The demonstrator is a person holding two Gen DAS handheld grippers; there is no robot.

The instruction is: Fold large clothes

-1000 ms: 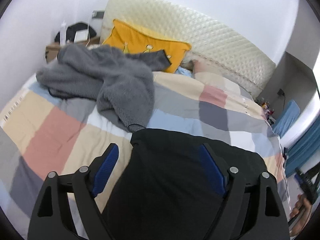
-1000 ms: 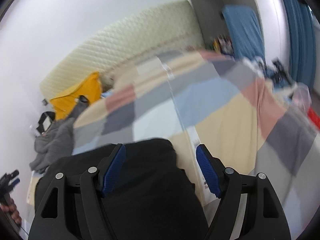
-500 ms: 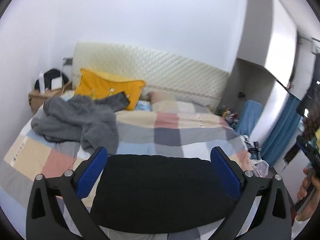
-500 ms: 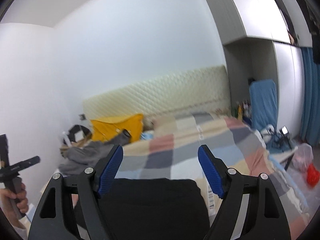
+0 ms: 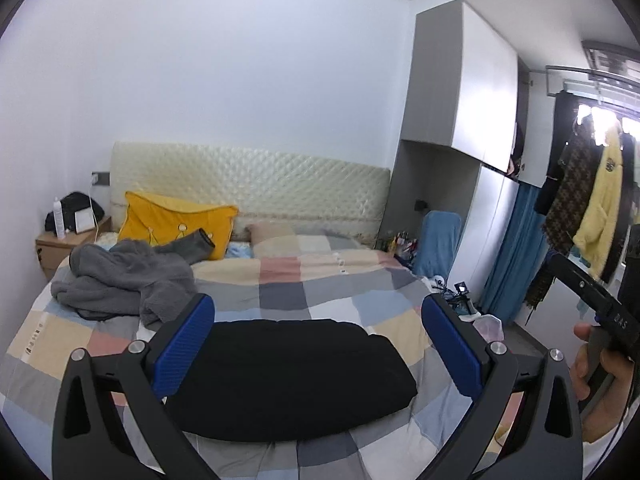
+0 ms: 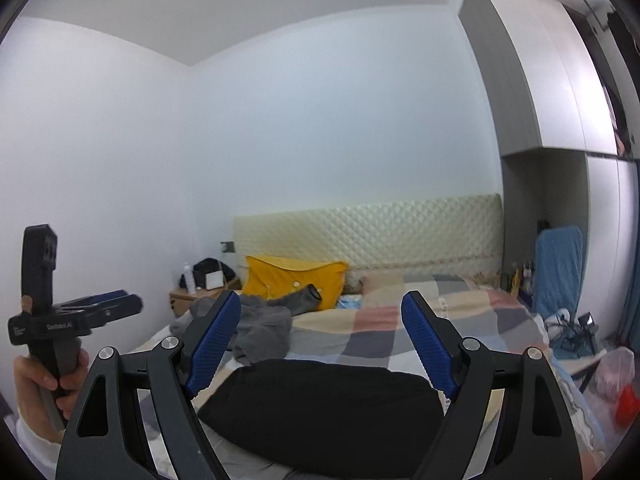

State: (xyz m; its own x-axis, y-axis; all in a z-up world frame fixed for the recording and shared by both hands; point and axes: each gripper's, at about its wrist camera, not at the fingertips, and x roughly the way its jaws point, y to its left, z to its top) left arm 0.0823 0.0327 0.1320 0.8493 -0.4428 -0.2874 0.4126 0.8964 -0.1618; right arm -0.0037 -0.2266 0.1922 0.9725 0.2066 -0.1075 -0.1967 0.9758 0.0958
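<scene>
Left claw (image 5: 318,344) gaping empty | right claw (image 6: 320,344) opening, empty | black garment (image 5: 288,376) lying folded below both, apparently released on bed (image 5: 320,280)

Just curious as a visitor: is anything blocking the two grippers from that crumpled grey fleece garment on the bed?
The folded black garment lies between both open grippers and the crumpled grey fleece garment; it's flat, so probably easy to reach over.

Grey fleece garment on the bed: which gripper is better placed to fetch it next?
Left, probably. The grey fleece garment lies on the left gripper's side; the right gripper, jaws opening, would reach across. Both are empty, above the folded black garment.
</scene>
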